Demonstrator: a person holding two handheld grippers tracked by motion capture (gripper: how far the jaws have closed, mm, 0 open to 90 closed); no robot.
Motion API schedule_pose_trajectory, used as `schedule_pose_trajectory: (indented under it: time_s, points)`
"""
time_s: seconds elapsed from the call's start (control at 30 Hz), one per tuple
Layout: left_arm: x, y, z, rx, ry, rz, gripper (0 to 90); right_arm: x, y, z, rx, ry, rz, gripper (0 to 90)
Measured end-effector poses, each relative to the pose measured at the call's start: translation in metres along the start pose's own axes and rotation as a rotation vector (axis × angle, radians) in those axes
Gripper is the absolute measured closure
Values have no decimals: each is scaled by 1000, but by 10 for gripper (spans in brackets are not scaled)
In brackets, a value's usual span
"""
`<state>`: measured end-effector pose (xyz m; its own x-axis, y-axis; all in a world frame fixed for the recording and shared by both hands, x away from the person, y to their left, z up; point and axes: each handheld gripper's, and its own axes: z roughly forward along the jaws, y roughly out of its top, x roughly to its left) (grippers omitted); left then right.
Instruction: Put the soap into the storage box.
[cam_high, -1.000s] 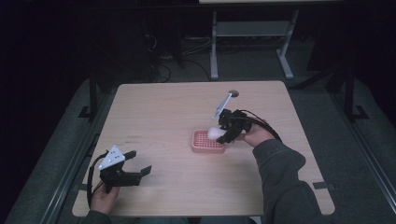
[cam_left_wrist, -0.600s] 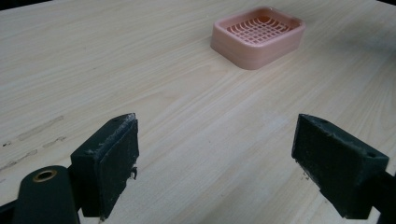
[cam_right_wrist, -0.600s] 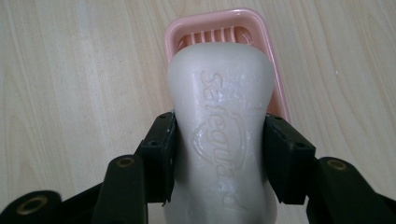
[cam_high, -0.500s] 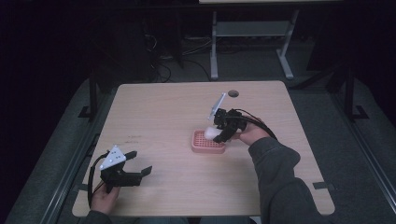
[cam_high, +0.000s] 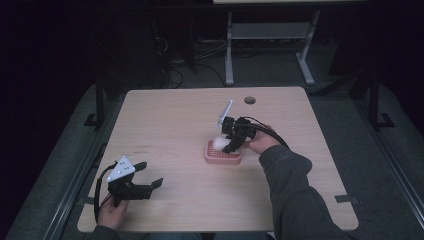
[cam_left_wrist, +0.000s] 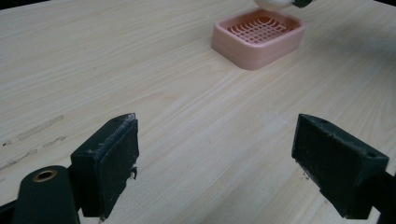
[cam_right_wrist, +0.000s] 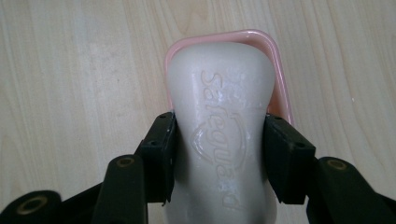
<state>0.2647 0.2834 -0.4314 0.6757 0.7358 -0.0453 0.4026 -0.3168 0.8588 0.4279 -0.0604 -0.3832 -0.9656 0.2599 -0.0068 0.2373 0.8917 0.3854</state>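
Your right gripper is pinching a white bar of soap by its long sides, both pads pressing flat against it. You are holding the soap directly over the pink soap dish, which is sitting near the middle of the worktop, somewhat toward the right edge. In the right gripper view the dish's rounded rim is showing past the far end of the soap, and the embossed lettering on the bar is facing the camera. Whether the soap is touching the dish's grid, you cannot tell from these views.

Your left gripper is resting near the front left corner of the worktop, well apart from the dish, with its jaws spread wide and nothing between them. In the left gripper view it is pointing across bare wood toward the dish, whose slotted bottom is showing.
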Motion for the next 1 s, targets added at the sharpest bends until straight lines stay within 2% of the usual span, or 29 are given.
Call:
schedule_pose_trajectory:
  time_s: [0.3,0.7,1.0]
  points:
    - [1,0,-1,8,1,11,144,-4,4,14,26,1,4,485]
    - [1,0,-1,-10,1,-9,144,-9,5,26,41,6,11,485]
    - [1,0,0,-6,-3,-4,144,-11,9,36,54,18,9,484]
